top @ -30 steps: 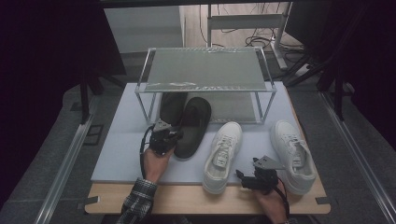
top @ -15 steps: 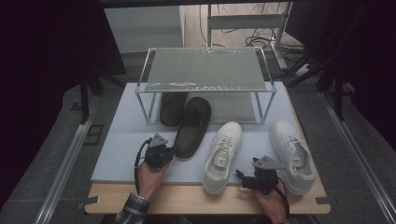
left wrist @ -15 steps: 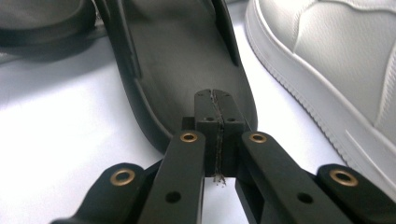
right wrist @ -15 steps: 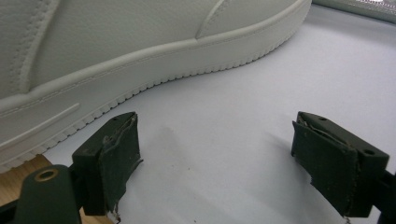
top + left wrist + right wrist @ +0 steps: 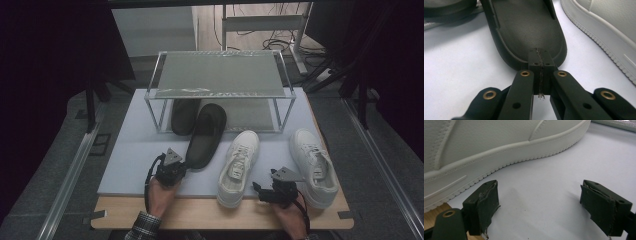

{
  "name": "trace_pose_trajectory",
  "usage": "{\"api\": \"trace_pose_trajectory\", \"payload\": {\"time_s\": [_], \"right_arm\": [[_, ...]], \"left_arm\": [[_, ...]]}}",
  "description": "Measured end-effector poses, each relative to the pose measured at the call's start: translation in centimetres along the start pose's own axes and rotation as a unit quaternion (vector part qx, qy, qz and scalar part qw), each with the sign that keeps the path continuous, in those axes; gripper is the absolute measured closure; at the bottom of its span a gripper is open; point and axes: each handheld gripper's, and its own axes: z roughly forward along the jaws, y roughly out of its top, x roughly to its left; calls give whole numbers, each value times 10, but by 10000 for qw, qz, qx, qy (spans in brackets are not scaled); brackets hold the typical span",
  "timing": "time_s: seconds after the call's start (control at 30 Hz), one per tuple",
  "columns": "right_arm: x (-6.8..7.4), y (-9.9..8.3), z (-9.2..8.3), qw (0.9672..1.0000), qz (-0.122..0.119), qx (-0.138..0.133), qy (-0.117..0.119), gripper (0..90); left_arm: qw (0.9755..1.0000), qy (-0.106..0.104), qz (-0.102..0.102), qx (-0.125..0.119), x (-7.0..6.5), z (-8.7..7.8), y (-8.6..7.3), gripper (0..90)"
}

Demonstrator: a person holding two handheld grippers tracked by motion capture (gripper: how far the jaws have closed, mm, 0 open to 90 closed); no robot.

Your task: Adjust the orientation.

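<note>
1. Left gripper (image 5: 176,167) sits low over the grey mat (image 5: 130,150), held from below by the left hand (image 5: 161,192). The forearm with a checked sleeve (image 5: 142,229) comes up from the bottom edge.
2. Its jaws are pressed together with nothing between them. In the left gripper view the closed tips (image 5: 541,62) overlap the heel rim of the black slide sandal (image 5: 524,30); real contact can't be confirmed.
3. That sandal (image 5: 205,136) stretches away from the tips towards the wire rack (image 5: 220,75), toe end at the rack's front edge. A second black sandal (image 5: 184,116) lies under the rack, left of the first.
4. Right gripper (image 5: 260,189) is low at the mat's front edge and points left across it, gripped by the right hand (image 5: 290,217) from behind.
5. Its jaws stand wide apart and empty, with bare mat between the pads (image 5: 487,202).
6. White sneaker (image 5: 486,152) lies just beyond the right gripper's pads, not touching them. In the high view this sneaker (image 5: 239,167) is left of that gripper.
7. Second white sneaker (image 5: 314,165) lies just to the right of the right gripper's body.
</note>
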Motion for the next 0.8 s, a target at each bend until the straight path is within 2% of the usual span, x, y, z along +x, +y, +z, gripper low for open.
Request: {"api": "trace_pose_trajectory", "payload": {"time_s": [0.3, 0.53, 0.7, 0.8], "right_arm": [[0, 0, 0, 10000, 2, 1, 1, 156], [0, 0, 0, 10000, 2, -1, 1, 156], [0, 0, 0, 10000, 3, 0, 1, 156], [0, 0, 0, 10000, 2, -1, 0, 157]], "left_arm": [[9999, 130, 45, -63, -2, 13, 12, 895], [9997, 157, 208, -31, -9, 24, 24, 895], [9996, 54, 267, 2, -15, 19, 21, 895], [9998, -7, 194, 16, -15, 15, 15, 894]]}}
